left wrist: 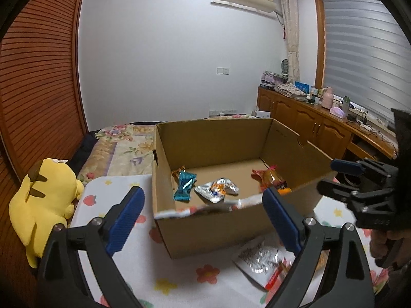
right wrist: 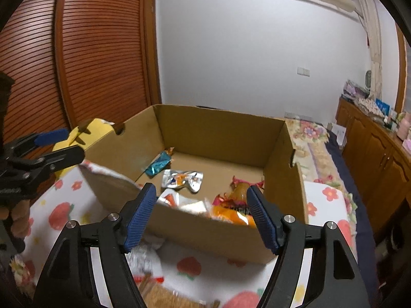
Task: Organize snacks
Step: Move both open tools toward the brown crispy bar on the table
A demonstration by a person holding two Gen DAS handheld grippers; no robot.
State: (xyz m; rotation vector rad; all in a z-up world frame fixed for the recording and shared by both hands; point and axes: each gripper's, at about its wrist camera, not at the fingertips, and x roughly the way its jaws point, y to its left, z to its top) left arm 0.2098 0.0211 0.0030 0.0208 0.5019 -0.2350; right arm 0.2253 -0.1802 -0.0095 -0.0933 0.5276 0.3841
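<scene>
An open cardboard box stands on a table with a fruit-print cloth. Inside lie a teal snack packet, a silver packet and a pink-orange packet. A white packet, blurred, shows at the near wall. My left gripper is open and empty in front of the box; it also shows at the left in the right wrist view. My right gripper is open and empty at the near wall; it also shows in the left wrist view. A silver and white packet lies on the cloth before the box.
A yellow plush toy sits left of the table. A bed with a floral cover lies behind the box. A wooden cabinet with small items runs along the right wall. A slatted wooden door is at left.
</scene>
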